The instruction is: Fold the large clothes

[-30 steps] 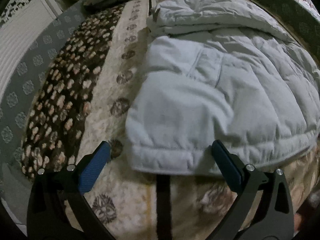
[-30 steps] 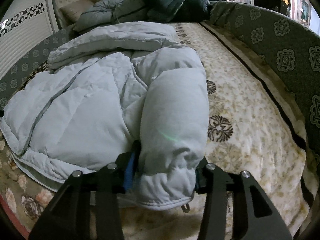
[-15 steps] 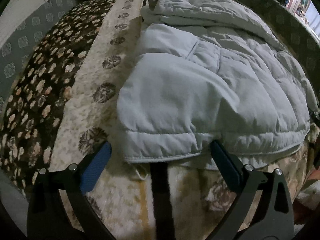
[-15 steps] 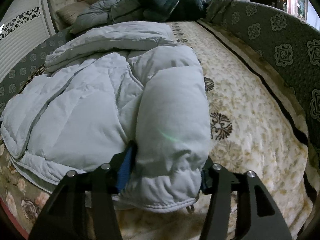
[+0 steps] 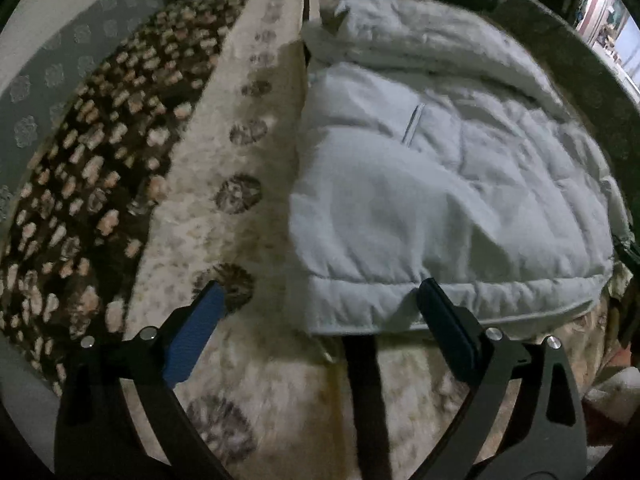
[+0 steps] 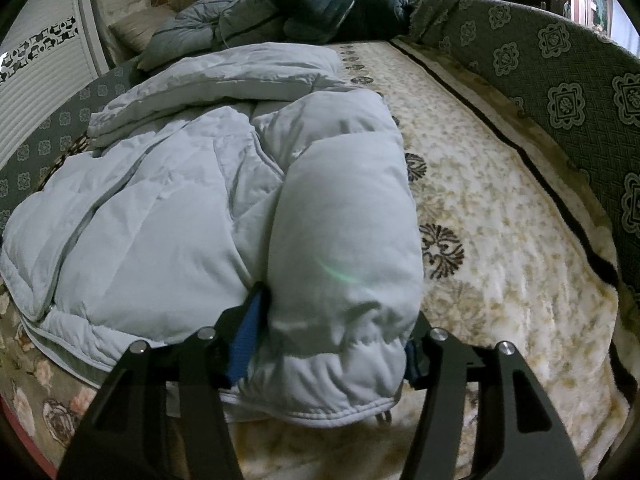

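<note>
In the left wrist view, the left gripper (image 5: 320, 312) hangs over the near edge of a bed, its jaws spread wide with nothing pinched between them; one blue-padded finger stands over the bare patterned blanket (image 5: 224, 184) and the other sits right at the hem of the pale blue padded jacket (image 5: 440, 184). The jacket lies flat on the blanket, filling the right-hand part of this view, with its bottom hem running along the near edge and a short zipped pocket visible on its front. The wide stance and the position straddling the corner of the hem suggest the gripper is lining up to take that corner, probably so the side of the jacket can be lifted and folded inward. In the right wrist view, the right gripper (image 6: 332, 336) has the jacket's puffy sleeve (image 6: 344, 240) between its fingers, close to the cuff; the jaws are opening, and the padding bulges between them so it is hard to tell whether the pads press it at all. The sleeve lies folded in along the jacket's side, its length running away from the camera, which fits a sleeve just laid across the body and being let go. Beyond the jacket, darker clothes (image 6: 304, 16) are heaped at the far end of the bed, well apart from the working area, and a green patterned side panel (image 6: 560, 92) borders the blanket on the right.
</note>
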### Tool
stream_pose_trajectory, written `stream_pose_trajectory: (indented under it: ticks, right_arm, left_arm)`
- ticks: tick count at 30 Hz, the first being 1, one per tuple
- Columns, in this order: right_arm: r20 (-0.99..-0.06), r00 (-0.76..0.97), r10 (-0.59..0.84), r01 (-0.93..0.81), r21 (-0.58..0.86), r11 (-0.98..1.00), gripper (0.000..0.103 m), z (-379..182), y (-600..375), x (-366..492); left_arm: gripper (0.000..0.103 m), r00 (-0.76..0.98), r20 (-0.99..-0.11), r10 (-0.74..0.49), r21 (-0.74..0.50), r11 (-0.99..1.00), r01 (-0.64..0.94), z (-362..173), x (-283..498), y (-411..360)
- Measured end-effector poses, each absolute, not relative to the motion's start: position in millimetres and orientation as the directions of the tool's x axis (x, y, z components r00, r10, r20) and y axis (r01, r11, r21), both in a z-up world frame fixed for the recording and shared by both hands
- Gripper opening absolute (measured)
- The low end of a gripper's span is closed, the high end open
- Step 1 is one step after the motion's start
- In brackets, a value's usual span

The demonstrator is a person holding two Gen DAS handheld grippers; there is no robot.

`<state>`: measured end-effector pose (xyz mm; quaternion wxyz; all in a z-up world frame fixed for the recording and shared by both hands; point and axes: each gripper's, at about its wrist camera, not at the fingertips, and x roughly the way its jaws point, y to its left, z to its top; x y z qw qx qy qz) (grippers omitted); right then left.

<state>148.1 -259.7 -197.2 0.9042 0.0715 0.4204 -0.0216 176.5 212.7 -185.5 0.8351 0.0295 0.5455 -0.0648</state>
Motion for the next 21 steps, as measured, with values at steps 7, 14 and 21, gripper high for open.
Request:
stream_pose_trajectory:
  ticks: [7,14,21]
  right_arm:
    - [-0.766,0.643,0.024,0.108,0.121,0.987,0.06,-198,-260,148]
    - [-0.792,0.6,0.114,0.122,0.231,0.965,0.06,-187,-283,142]
    - [-0.809,0.573,0.132,0.1,0.229,0.968,0.045,-195,-272,150]
  left_arm:
    - [0.056,0.397,-0.914,-0.081,0.002,0.979,0.203,-188,170,188]
    - [0.033,0.398,-0.914,-0.074,0.024,0.972,0.235,-175,171,179]
    - [0.027,0.411,-0.909,-0.068,0.025,0.976,0.217,-180,186,169]
